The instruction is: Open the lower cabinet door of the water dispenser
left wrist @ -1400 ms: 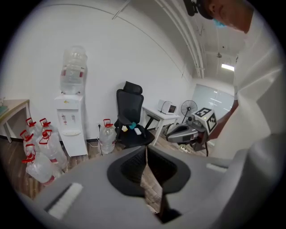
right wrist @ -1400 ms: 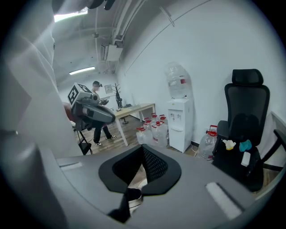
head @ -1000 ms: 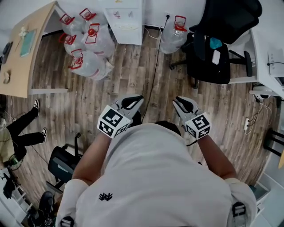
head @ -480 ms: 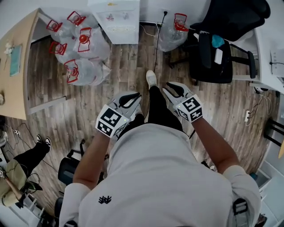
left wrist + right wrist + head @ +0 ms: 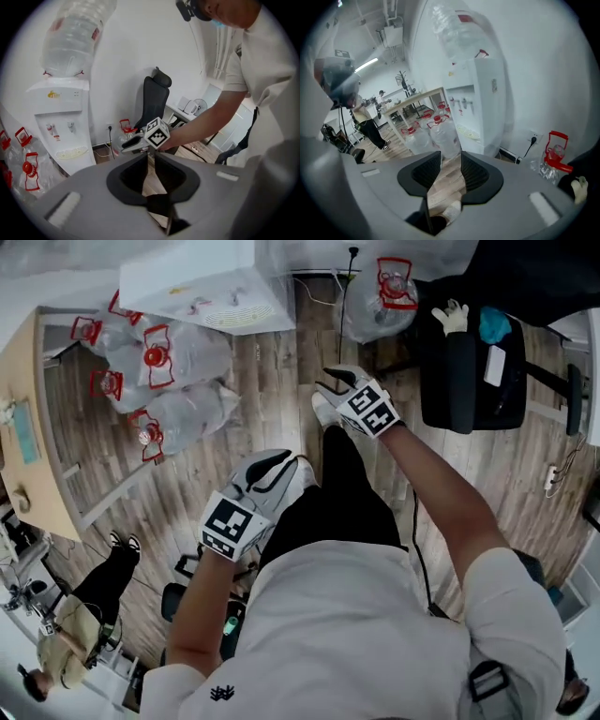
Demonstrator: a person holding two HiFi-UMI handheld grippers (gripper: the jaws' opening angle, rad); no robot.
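Note:
The white water dispenser (image 5: 202,282) stands at the top of the head view, a clear bottle (image 5: 75,33) upside down on it. Its taps and drip tray (image 5: 70,152) show in the left gripper view; the lower cabinet door is mostly hidden behind the gripper bodies. My right gripper (image 5: 328,385) is stretched out ahead over the floor, short of the dispenser. Its jaws (image 5: 451,157) have just been opening and hold nothing. My left gripper (image 5: 281,460) trails nearer my body, jaws (image 5: 149,157) slightly apart and empty, with the right gripper (image 5: 129,143) in its view.
Several clear water jugs with red caps (image 5: 155,357) lie left of the dispenser, another jug (image 5: 389,292) to its right by a wall socket and cable (image 5: 342,296). A black office chair (image 5: 478,352) stands right, a wooden desk (image 5: 19,427) left. A person (image 5: 84,615) is at lower left.
I have stepped towards the dispenser, which is now closer. Both grippers moved forward, the right one much further ahead of the left, and its jaws have spread.

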